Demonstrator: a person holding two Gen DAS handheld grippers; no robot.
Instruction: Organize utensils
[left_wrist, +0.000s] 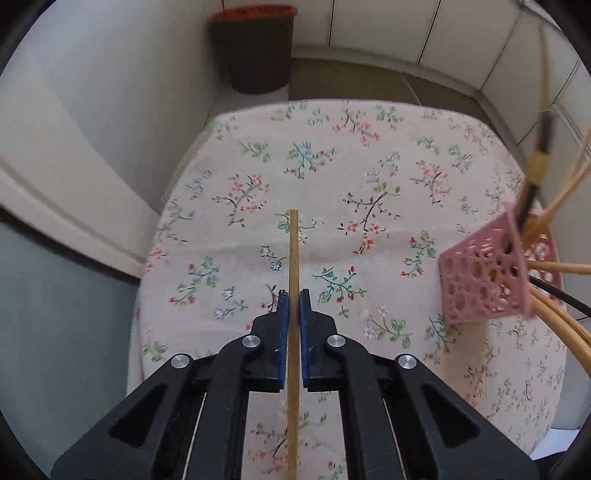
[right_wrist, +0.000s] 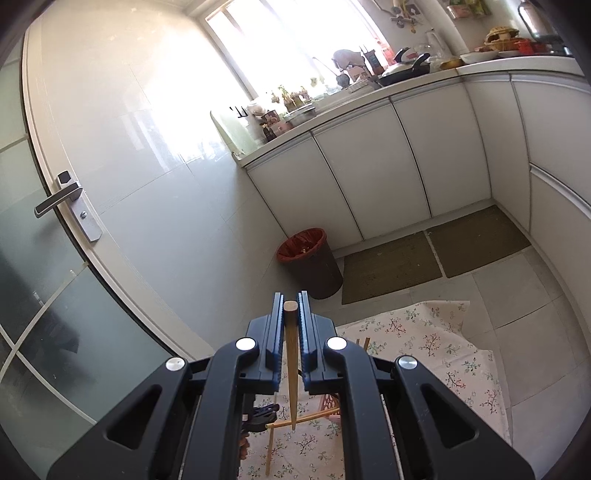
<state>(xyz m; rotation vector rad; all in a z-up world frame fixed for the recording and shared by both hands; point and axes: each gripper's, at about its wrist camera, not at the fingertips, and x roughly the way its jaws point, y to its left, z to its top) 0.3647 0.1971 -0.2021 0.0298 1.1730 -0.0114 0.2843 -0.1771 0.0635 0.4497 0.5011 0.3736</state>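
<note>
The left claw (left_wrist: 293, 301) is clenched on a chopstick (left_wrist: 293, 258) whose long axis points to 12 o'clock over the flowered bench (left_wrist: 258, 166). The pink basket (left_wrist: 484, 280), already bristling with chopsticks, sits at 3 o'clock, probably its destination. The right claw (right_wrist: 290, 306) grips another chopstick (right_wrist: 291, 354), tip hanging toward 6 o'clock.

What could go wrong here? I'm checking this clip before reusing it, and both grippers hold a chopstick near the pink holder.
1. The left gripper pinches its chopstick mid-length, so it could pivot or slip.
2. The pink holder looks tilted, with chopsticks splaying out; adding another might tip it onto the floral cloth.
3. The right gripper holds its chopstick by the thick top end, so the long lower part may swing and miss.
</note>
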